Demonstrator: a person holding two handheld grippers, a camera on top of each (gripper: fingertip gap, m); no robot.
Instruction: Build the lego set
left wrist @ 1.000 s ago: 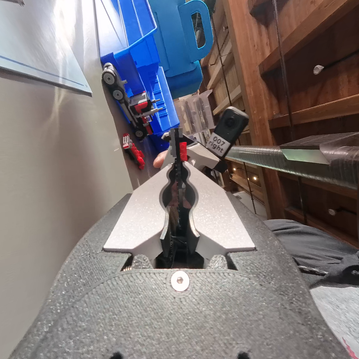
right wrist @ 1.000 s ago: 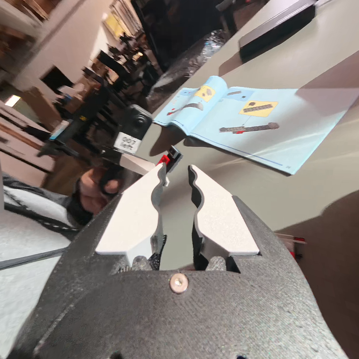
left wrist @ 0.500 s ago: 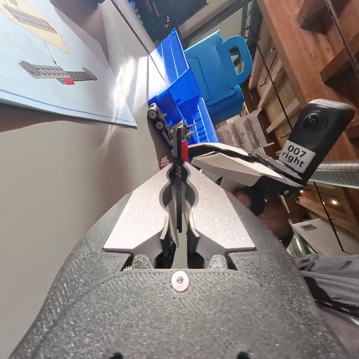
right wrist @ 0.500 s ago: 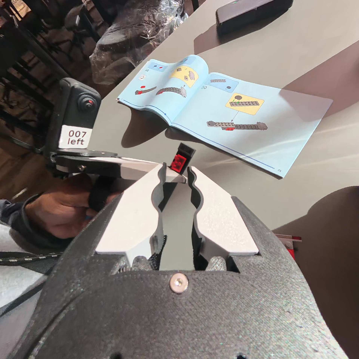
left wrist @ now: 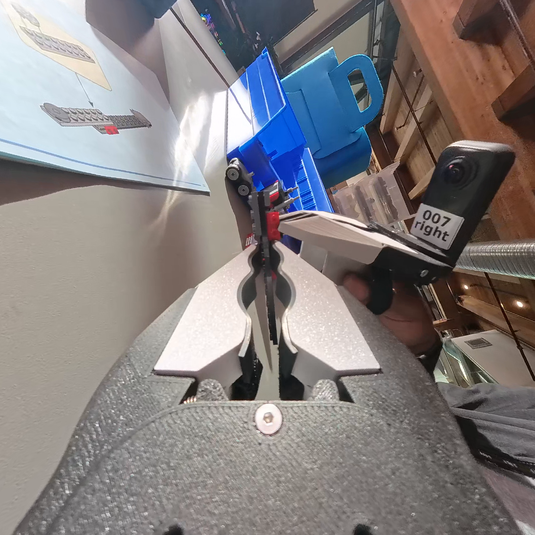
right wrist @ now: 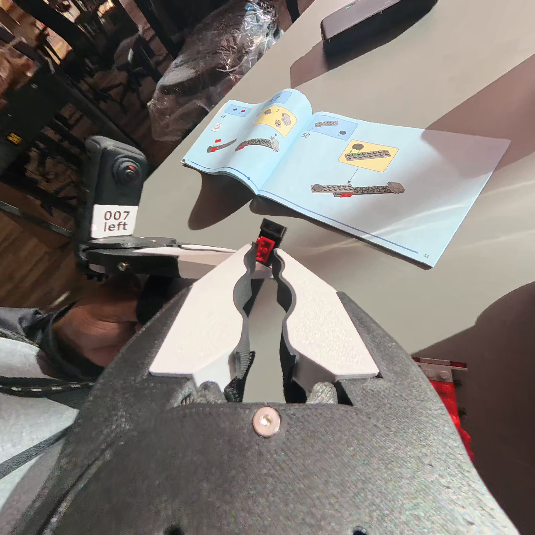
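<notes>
My left gripper [left wrist: 265,246] is shut on a long dark grey plate assembly [left wrist: 264,220], held edge-on above the table. A small red brick [left wrist: 272,228] sits on the assembly's side near its far end. My right gripper [right wrist: 263,251] comes in from the right, and its jaws are closed on the red brick [right wrist: 264,248]. The assembly's black end [right wrist: 273,228] sticks out past the tips. In the left wrist view the right gripper [left wrist: 282,224] touches the brick. The left gripper [right wrist: 214,251] shows side-on in the right wrist view.
An open light blue instruction booklet [right wrist: 347,162] lies on the grey table [right wrist: 434,275]. Blue bins [left wrist: 269,115] stand behind a built lego truck [left wrist: 241,181]. A black flat object [right wrist: 376,20] lies at the far edge. Red lego parts [right wrist: 445,388] lie at the right. The tips of both grippers are at nearly the same place. The built lego truck [left wrist: 241,181] is about 20 centimetres from both grippers' fingertips.
My right gripper moved in to the assembly and its jaws narrowed from open onto the red brick. My left gripper kept its hold and turned, bringing the booklet into its view.
</notes>
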